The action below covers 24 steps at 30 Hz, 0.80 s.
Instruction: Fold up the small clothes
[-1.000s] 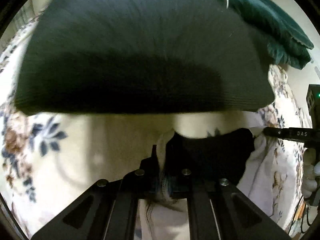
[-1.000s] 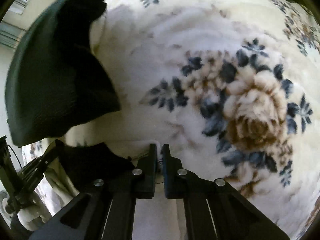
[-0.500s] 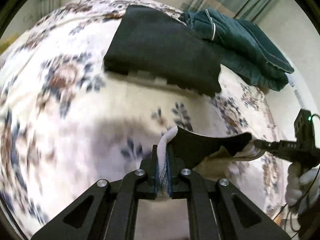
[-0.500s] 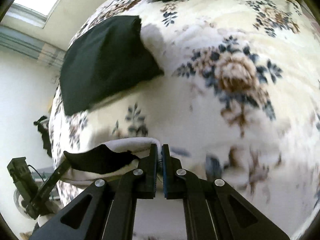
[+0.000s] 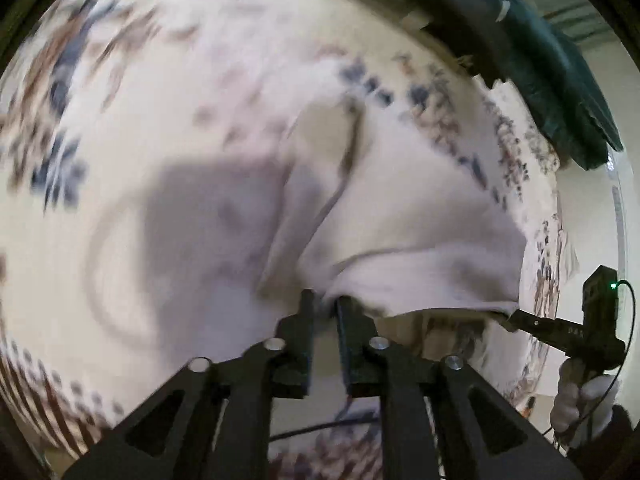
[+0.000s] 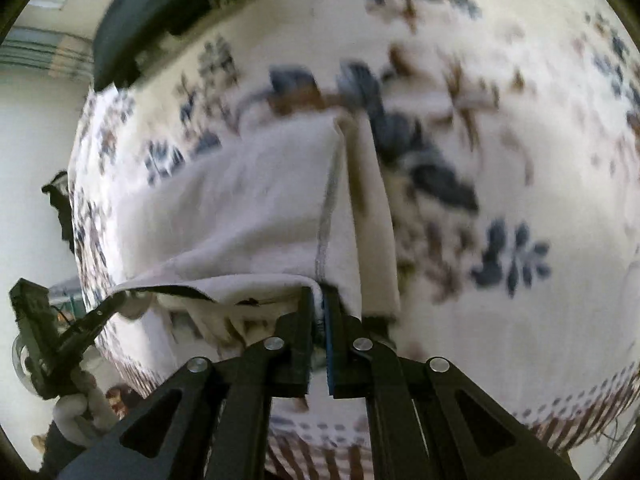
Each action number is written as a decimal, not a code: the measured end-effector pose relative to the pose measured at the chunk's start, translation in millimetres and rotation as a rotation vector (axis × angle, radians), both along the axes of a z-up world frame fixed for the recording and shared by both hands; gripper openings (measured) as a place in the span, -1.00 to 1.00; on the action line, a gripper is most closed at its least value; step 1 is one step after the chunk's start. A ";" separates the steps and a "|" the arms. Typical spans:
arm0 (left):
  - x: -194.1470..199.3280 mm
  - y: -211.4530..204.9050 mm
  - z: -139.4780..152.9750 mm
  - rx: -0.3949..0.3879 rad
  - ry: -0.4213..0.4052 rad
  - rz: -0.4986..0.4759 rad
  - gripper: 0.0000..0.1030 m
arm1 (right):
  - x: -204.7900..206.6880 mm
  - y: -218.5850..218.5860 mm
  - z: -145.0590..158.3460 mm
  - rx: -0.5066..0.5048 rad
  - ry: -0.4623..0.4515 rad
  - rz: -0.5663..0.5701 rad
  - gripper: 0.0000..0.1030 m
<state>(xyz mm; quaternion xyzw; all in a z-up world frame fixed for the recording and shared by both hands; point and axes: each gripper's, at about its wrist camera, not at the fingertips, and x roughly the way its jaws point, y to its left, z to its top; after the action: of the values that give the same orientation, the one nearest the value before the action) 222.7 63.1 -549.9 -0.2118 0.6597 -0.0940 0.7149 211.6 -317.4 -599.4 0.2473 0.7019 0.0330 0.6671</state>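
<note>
A small white garment point(image 5: 408, 216) with grey stitching lies spread over the floral blanket point(image 5: 160, 120), its near edge held up. My left gripper point(image 5: 322, 304) is shut on one near corner of it. My right gripper point(image 6: 318, 294) is shut on the other near corner; the garment point(image 6: 248, 200) stretches left from it toward the left gripper point(image 6: 116, 300). The right gripper also shows at the right of the left wrist view point(image 5: 516, 320). Both views are motion-blurred.
A folded dark green-black garment point(image 6: 160, 4) lies at the far side of the blanket. A teal garment pile point(image 5: 560, 80) sits behind it at the right. The bed's striped edge point(image 6: 580, 424) is close below the grippers. A white wall point(image 6: 32, 140) lies to the left.
Both grippers have swung down and forward with the white garment. It hung showing its dark inside before; it now lies stretched out over the blanket, white side up.
</note>
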 end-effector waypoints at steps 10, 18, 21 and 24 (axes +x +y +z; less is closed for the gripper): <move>27.3 25.3 21.1 -0.094 -0.069 0.146 0.12 | -21.0 -49.3 3.9 0.080 0.027 -0.222 -0.05; 114.9 -16.8 -11.4 -0.076 -0.055 0.022 0.12 | 24.1 -71.1 -7.0 0.152 -0.059 -0.385 -0.05; 130.2 -29.9 -25.9 -0.054 -0.050 -0.033 -0.39 | 48.5 -69.4 -24.8 0.187 -0.041 -0.408 -0.13; 137.3 -31.0 -18.7 -0.070 -0.087 -0.063 -0.91 | 66.0 -62.0 -20.9 0.172 -0.074 -0.401 -0.82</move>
<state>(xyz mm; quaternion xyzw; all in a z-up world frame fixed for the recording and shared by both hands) 359.9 32.1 -568.6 -0.2113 0.6307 -0.1486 0.7318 277.6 -379.3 -620.3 0.4366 0.6085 -0.0318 0.6619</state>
